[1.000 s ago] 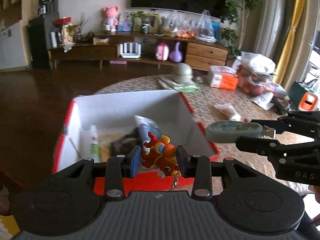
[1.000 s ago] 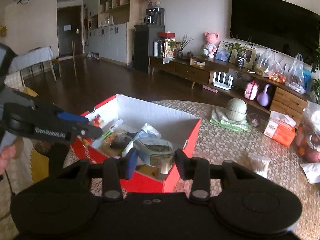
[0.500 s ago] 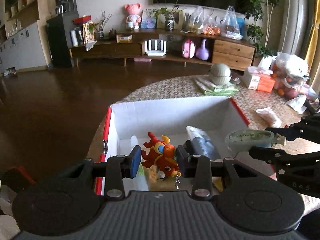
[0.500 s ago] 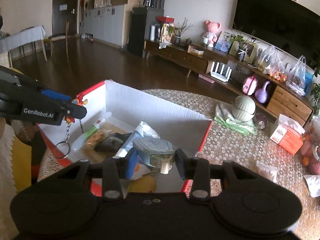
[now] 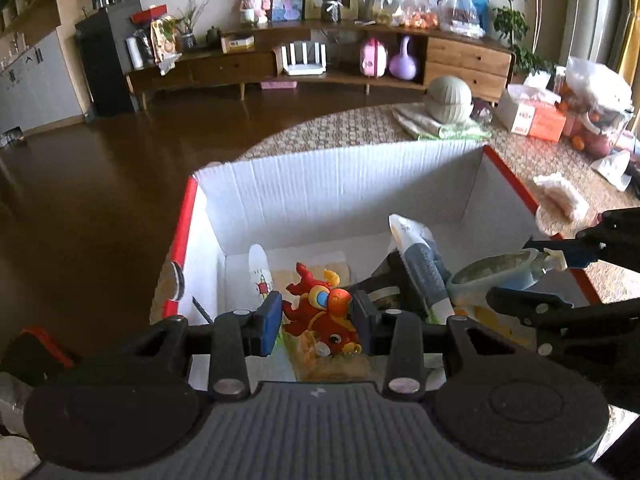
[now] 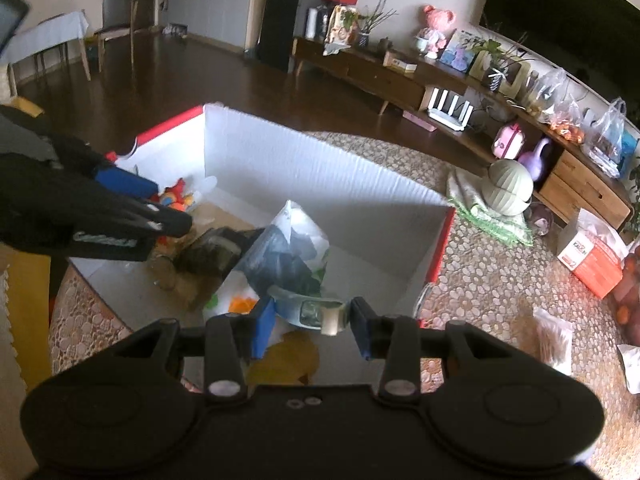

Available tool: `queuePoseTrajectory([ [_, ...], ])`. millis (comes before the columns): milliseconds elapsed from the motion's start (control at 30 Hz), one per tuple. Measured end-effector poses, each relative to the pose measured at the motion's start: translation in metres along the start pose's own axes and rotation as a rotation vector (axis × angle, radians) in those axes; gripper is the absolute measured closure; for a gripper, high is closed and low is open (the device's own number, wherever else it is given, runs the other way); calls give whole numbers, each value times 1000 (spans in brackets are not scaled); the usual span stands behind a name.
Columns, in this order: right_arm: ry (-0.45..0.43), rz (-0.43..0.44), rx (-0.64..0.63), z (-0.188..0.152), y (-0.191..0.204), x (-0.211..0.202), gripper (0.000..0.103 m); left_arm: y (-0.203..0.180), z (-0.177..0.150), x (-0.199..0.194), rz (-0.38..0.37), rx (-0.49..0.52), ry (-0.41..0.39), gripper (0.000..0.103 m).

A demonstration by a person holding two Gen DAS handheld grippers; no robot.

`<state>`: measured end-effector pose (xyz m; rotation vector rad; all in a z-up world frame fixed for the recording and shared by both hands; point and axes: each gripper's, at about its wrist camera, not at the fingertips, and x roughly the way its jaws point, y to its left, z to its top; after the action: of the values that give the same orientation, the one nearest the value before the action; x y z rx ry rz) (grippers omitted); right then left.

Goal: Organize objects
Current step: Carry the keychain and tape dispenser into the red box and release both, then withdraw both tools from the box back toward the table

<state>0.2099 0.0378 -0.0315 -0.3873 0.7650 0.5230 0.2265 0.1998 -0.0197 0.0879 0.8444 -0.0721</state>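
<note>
Box (image 5: 340, 200), red outside and white inside, stood open on the patterned table (image 6: 480, 280). Left gripper (image 5: 316, 316) was clamped on a red toy keychain (image 5: 324, 312) above the box's interior. Right gripper (image 6: 310, 320) was clamped on a small grey-green case (image 6: 308, 310), also over the box, above a blue-and-white pouch (image 6: 288, 248).

A home living room: TV console (image 5: 320, 60), wooden floor (image 5: 100, 184), houseplants (image 5: 516, 20).

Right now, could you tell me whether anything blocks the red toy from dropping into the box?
No lid or flap covers the box. The left tongs hold the red toy above clutter: a white tube and a yellowish packet underneath.
</note>
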Motion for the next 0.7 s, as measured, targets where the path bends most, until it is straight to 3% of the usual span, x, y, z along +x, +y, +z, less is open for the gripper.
queuePoseTrajectory([
  [233, 6, -5, -45, -3, 4, -1, 62, -4, -1, 20, 1, 15, 46, 66],
  [700, -1, 20, -14, -5, -1, -7, 57, -6, -2, 34, -10, 1, 85, 64],
])
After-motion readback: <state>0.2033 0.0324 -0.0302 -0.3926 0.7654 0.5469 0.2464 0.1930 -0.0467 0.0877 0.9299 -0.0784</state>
